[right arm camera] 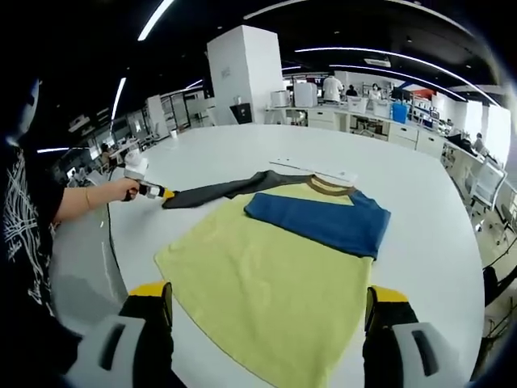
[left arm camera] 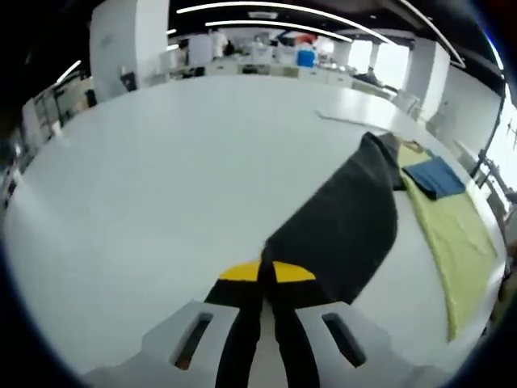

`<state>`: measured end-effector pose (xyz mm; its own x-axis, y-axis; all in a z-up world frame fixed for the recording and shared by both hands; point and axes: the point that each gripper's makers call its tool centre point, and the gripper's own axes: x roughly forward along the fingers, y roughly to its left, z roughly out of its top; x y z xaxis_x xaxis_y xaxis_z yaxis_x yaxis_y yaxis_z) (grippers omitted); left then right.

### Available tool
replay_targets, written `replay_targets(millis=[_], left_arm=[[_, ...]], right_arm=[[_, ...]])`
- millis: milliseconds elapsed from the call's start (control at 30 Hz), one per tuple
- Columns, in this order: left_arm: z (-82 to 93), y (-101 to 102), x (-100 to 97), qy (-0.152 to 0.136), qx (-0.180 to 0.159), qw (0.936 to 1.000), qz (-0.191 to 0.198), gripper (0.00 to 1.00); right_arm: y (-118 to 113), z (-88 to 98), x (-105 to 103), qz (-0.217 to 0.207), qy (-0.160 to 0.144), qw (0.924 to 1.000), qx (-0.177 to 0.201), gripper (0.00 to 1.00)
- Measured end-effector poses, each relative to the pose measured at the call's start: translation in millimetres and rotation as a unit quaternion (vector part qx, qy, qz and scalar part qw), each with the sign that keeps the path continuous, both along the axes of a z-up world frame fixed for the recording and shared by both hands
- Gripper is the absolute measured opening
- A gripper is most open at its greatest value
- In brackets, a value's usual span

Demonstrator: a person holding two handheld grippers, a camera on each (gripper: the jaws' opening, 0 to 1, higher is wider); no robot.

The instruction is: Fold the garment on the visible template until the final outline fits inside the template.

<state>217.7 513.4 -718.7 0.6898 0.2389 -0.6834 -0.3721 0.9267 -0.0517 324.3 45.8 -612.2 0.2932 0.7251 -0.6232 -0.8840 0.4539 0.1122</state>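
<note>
A yellow-green shirt (right arm camera: 266,275) lies flat on the white table (right arm camera: 420,202), with a blue part (right arm camera: 323,220) across its upper half and a brown collar (right arm camera: 327,185) at the far end. Its dark grey sleeve (right arm camera: 226,189) is stretched out sideways to the left. My left gripper (right arm camera: 157,192), held by a hand, is shut on the sleeve's end. In the left gripper view, the left gripper (left arm camera: 266,271) pinches the grey sleeve (left arm camera: 347,218), which runs toward the shirt body (left arm camera: 452,234). My right gripper (right arm camera: 269,295) stands wide open over the shirt's near hem, holding nothing.
A thin white strip (right arm camera: 317,170) lies on the table just beyond the collar. A person in a black printed top (right arm camera: 24,234) stands at the left table edge. A white column (right arm camera: 246,73), desks and people are far behind the table.
</note>
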Motion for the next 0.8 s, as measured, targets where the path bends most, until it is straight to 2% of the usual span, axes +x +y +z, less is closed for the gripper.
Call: replay_targets(millis=[167, 367, 500, 633, 700, 733, 800], left_arm=[[12.7, 13, 4.7, -0.015, 0.015, 0.9998, 0.006, 0.01], [15.9, 25, 7.7, -0.013, 0.020, 0.9996, 0.012, 0.01], [18.6, 43, 8.8, -0.017, 0.036, 0.9989, 0.027, 0.01], [18.6, 54, 11.1, -0.024, 0.034, 0.9986, 0.034, 0.01], [21.0, 58, 18.5, -0.053, 0.018, 0.9975, 0.043, 0.01], [20.4, 61, 19.2, -0.058, 0.014, 0.9971, 0.047, 0.01], [17.6, 68, 18.9, -0.052, 0.014, 0.9973, 0.051, 0.01]], right_arm=[[-2, -0.3, 0, -0.003, 0.001, 1.0000, 0.001, 0.99], [-2, 1.2, 4, -0.003, -0.003, 1.0000, 0.001, 0.99], [-1, 2.1, 5, -0.002, -0.005, 1.0000, 0.000, 0.99], [-1, 2.6, 7, -0.003, -0.012, 0.9999, -0.003, 0.99], [-1, 2.9, 8, -0.004, -0.012, 0.9999, -0.003, 0.99], [-1, 3.3, 8, -0.004, -0.012, 0.9999, -0.002, 0.99], [-1, 3.4, 8, -0.005, -0.012, 0.9999, -0.003, 0.99]])
